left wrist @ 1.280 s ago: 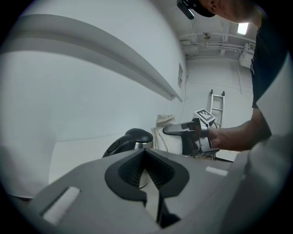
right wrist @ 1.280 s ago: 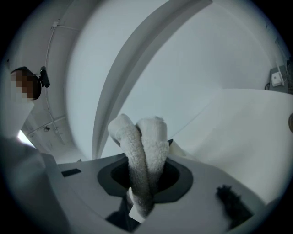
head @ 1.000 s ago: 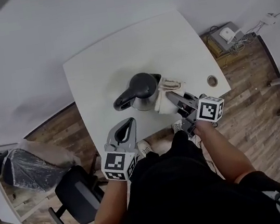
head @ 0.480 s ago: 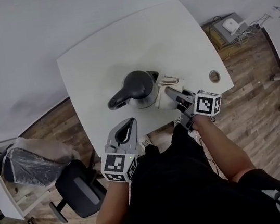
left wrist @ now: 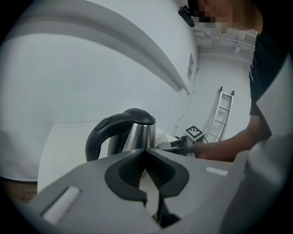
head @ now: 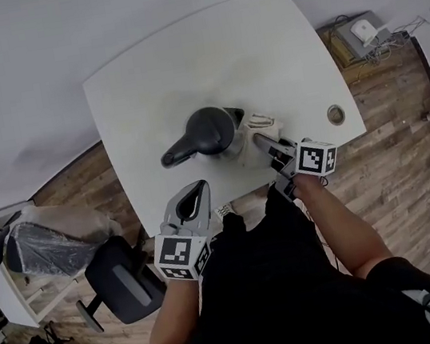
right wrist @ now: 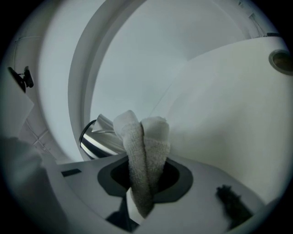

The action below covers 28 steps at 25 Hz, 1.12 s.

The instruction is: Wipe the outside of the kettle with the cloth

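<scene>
Kettle (head: 210, 131) upright on tabletop (head: 180, 51), near its front edge; handle (head: 176, 154) points left, spout right. Right hand-held gripper (head: 260, 142) clamps folded cloth (head: 261, 125) at the kettle's spout side. Left hand-held gripper (head: 199, 186): jaws together, empty, apart from kettle.

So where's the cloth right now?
In the head view, the white terry cloth is clamped in the right gripper, just right of the black-lidded steel kettle, near the front edge of the white table.

White table (head: 182, 67), wood floor (head: 392, 163), black chair (head: 123, 283)
</scene>
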Motion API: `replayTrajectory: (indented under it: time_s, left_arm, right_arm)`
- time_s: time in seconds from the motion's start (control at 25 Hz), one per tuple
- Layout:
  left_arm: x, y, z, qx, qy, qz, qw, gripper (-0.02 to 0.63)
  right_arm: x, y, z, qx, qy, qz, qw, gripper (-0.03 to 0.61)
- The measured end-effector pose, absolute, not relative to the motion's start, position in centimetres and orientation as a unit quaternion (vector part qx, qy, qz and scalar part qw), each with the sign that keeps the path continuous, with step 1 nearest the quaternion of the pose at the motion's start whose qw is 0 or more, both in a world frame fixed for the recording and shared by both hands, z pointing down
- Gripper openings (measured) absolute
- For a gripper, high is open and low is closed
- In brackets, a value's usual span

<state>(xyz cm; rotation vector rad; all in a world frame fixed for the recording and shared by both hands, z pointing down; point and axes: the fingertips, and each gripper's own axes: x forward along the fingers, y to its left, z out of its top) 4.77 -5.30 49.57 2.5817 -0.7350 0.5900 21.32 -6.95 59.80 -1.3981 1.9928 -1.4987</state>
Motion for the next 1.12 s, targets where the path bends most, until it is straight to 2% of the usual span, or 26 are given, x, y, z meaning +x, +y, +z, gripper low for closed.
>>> replayTrajectory:
  time_s: [0.68, 1.12]
  left_arm:
    - [5.4, -5.7, 50.5, 0.919, -0.262, 0.224, 0.193, 0.006]
    - [6.4, -5.9, 50.0, 0.922, -0.258, 0.228, 0.175, 0.006]
  right_arm:
    - [21.8, -6.5, 63.1, -0.486, 0.668, -0.55, 0.126, 0.094]
    - [23.3, -7.0, 60.4, -0.469, 0.673, -0.549, 0.16, 0.094]
